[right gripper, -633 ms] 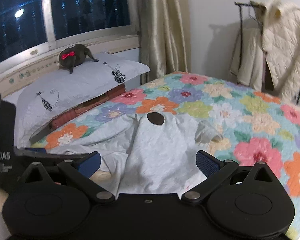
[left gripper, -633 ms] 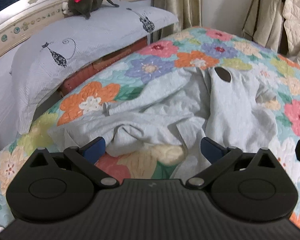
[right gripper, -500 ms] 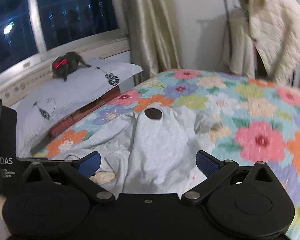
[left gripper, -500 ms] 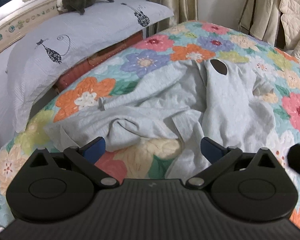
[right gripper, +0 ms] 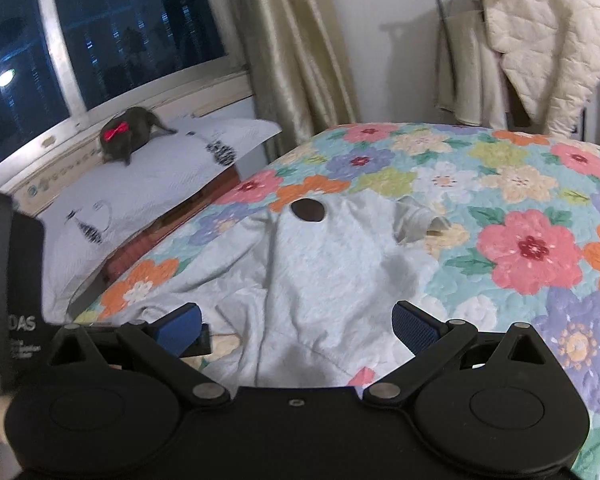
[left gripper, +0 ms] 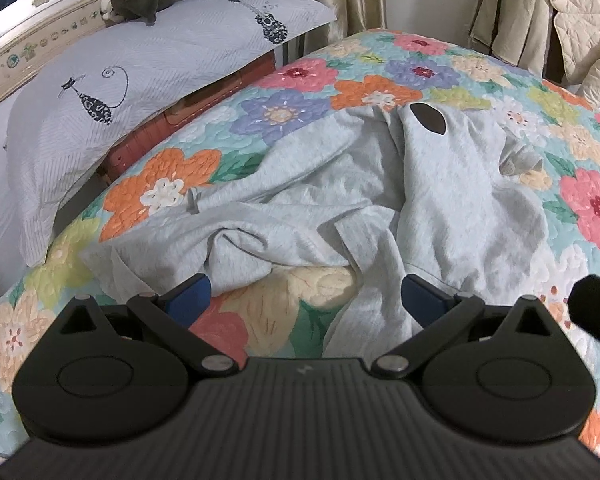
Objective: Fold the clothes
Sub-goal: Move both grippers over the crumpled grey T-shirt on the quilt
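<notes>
Though crumpled, the grey garment [left gripper: 440, 200] lies lengthwise, dark patch end farthest.

Near hem of grey sweatshirt [left gripper: 440, 200] hidden behind left gripper [left gripper: 306, 294] body; quilt [left gripper: 284, 112] under sweatshirt covered; dark blurred object [left gripper: 598, 312] right of sweatshirt cut by frame edge, identity unclear; right view: motion-blurred, print on pillowcase [right gripper: 148, 184] illegible

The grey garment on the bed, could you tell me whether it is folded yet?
Not folded. The grey garment lies crumpled on the floral quilt, bunched in loose creases.
</notes>
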`<move>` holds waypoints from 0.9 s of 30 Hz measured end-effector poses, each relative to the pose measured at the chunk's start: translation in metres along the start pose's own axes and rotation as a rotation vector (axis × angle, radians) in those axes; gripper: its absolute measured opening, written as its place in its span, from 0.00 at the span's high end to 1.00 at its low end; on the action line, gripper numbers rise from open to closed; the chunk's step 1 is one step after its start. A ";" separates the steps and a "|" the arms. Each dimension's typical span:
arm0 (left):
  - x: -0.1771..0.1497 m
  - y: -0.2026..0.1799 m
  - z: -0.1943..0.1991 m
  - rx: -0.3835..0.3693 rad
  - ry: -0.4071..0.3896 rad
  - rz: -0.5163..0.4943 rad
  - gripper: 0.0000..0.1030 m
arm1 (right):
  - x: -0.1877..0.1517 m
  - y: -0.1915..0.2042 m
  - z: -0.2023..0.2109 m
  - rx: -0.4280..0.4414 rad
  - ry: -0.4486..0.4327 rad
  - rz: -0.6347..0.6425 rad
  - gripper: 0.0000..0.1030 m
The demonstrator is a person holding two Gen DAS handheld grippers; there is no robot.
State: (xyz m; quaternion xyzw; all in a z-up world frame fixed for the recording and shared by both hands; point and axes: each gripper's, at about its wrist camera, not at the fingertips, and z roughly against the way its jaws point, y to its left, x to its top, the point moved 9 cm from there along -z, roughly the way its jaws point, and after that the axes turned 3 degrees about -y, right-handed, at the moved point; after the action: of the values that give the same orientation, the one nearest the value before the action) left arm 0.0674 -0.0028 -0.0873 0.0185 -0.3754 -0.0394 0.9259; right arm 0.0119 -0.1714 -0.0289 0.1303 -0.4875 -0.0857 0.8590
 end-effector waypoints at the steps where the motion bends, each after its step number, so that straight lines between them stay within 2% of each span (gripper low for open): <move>1: 0.000 0.000 -0.001 0.000 0.000 -0.003 0.00 | 0.000 -0.003 0.000 0.000 0.004 -0.008 0.00; 14: -0.002 -0.005 -0.001 0.014 0.004 -0.012 0.00 | -0.006 -0.018 -0.005 -0.017 0.030 -0.059 0.00; 16: -0.002 -0.001 -0.001 0.010 0.008 0.014 0.00 | -0.008 -0.018 -0.007 -0.015 0.033 -0.058 0.00; 18: -0.001 0.008 -0.006 -0.018 0.025 0.079 0.00 | -0.009 -0.018 -0.010 -0.012 0.037 -0.056 0.00; 23: -0.008 0.027 -0.029 -0.138 0.108 0.285 0.01 | -0.025 -0.029 -0.021 -0.055 0.047 -0.018 0.00; 25: -0.013 0.026 -0.040 -0.164 0.150 0.316 0.02 | -0.031 -0.035 -0.030 -0.085 0.058 0.020 0.00; 27: -0.020 0.018 -0.054 -0.162 0.202 0.282 0.02 | -0.035 -0.043 -0.042 -0.089 0.072 0.017 0.00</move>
State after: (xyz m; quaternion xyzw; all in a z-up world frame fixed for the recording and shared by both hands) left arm 0.0915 0.0168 -0.1389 -0.1050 -0.2750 0.0625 0.9536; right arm 0.0296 -0.1967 -0.0913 0.0906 -0.4530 -0.0953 0.8818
